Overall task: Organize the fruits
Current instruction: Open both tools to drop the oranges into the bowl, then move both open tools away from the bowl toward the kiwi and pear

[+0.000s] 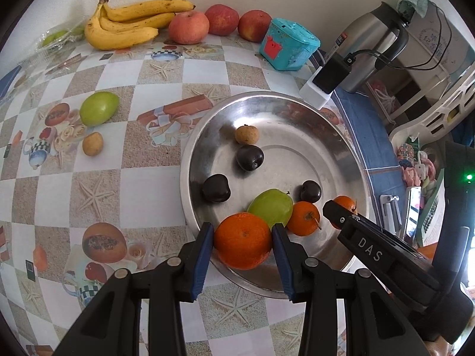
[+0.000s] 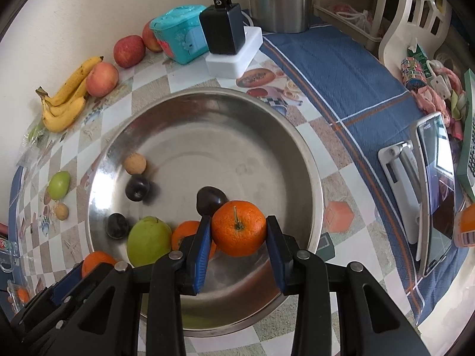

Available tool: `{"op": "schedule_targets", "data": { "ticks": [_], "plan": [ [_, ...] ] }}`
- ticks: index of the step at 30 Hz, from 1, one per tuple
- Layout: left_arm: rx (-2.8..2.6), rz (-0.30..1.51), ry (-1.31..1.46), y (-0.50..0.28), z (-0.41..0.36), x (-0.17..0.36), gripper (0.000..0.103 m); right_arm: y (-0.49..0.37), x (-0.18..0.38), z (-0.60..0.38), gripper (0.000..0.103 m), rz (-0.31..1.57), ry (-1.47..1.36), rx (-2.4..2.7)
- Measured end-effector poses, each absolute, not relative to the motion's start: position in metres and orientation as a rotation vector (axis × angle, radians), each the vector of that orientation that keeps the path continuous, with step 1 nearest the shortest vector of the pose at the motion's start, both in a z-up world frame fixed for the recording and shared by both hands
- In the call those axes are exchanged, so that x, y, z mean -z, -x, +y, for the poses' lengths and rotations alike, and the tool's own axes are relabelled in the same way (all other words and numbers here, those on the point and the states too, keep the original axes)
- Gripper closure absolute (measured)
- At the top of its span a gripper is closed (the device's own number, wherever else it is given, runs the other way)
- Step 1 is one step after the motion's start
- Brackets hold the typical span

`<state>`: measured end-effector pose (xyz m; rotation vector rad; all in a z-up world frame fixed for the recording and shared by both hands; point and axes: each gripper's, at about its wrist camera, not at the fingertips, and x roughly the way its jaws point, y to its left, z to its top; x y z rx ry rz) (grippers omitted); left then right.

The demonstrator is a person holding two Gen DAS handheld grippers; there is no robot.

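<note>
Each hand-held gripper, left (image 1: 242, 231) and right (image 2: 237, 228), is pinching an orange (image 1: 242, 239) (image 2: 238, 227) over the steel bowl (image 2: 297, 148), evidently gathering fruit there.

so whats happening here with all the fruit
A person is sorting fruit into a metal bowl with a handheld gripper in each hand. The left gripper has its jaws shut on a large orange at the bowl's near rim, and the right gripper holds a smaller orange over the bowl. Dark plums, a green fruit and another orange already lie inside. Bananas, apples and a green fruit on the table are still outside.
</note>
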<state>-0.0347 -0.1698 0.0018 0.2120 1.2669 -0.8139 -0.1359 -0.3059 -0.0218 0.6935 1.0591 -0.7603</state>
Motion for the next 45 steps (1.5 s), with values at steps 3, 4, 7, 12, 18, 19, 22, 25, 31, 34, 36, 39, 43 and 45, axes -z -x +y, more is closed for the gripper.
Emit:
{"op": "schedule_targets", "data": {
  "ticks": [3, 4, 7, 12, 18, 19, 22, 25, 31, 34, 36, 39, 43, 45],
  "plan": [
    [0.814, 1.268, -0.214, 0.035, -0.170, -0.001, 0.060, 0.136, 0.023, -0.306, 0.065, 1.059, -0.701, 0.759],
    [0.814, 1.269, -0.215, 0.035, -0.170, -0.001, 0.060, 0.136, 0.023, -0.306, 0.065, 1.061, -0.700, 0.759],
    [0.815, 1.274, -0.214, 0.035, -0.171, 0.000, 0.059, 0.136, 0.023, -0.305, 0.065, 1.065, -0.699, 0.761],
    [0.829, 1.264, -0.211, 0.037, -0.172, -0.004, 0.057, 0.136, 0.024, -0.306, 0.065, 1.063, -0.703, 0.764],
    [0.836, 1.257, -0.201, 0.036, -0.171, -0.008, 0.056, 0.136, 0.018, -0.305, 0.065, 1.047, -0.689, 0.765],
    [0.835, 1.257, -0.196, 0.035, -0.171, -0.009, 0.056, 0.136, 0.017, -0.304, 0.065, 1.043, -0.687, 0.765],
    [0.821, 1.257, -0.175, 0.030, -0.167, -0.012, 0.054, 0.135, 0.013, -0.304, 0.065, 1.027, -0.681, 0.761],
    [0.803, 1.258, -0.150, 0.023, -0.162, -0.013, 0.053, 0.134, 0.008, -0.303, 0.065, 1.012, -0.676, 0.757],
    [0.764, 1.261, -0.099, 0.010, -0.150, -0.015, 0.053, 0.133, 0.000, -0.300, 0.065, 0.992, -0.653, 0.756],
    [0.735, 1.256, -0.082, 0.004, -0.144, -0.016, 0.053, 0.130, -0.004, -0.297, 0.065, 0.986, -0.637, 0.750],
    [0.719, 1.261, -0.067, 0.000, -0.140, -0.015, 0.053, 0.128, -0.006, -0.294, 0.065, 0.986, -0.623, 0.741],
    [0.703, 1.269, -0.050, -0.005, -0.136, -0.014, 0.053, 0.123, -0.008, -0.289, 0.065, 0.991, -0.606, 0.725],
    [0.688, 1.265, -0.040, -0.009, -0.132, -0.015, 0.052, 0.117, -0.010, -0.283, 0.065, 0.996, -0.581, 0.711],
    [0.674, 1.266, -0.033, -0.012, -0.129, -0.015, 0.050, 0.114, -0.009, -0.278, 0.065, 1.001, -0.571, 0.698]
  ]
}}
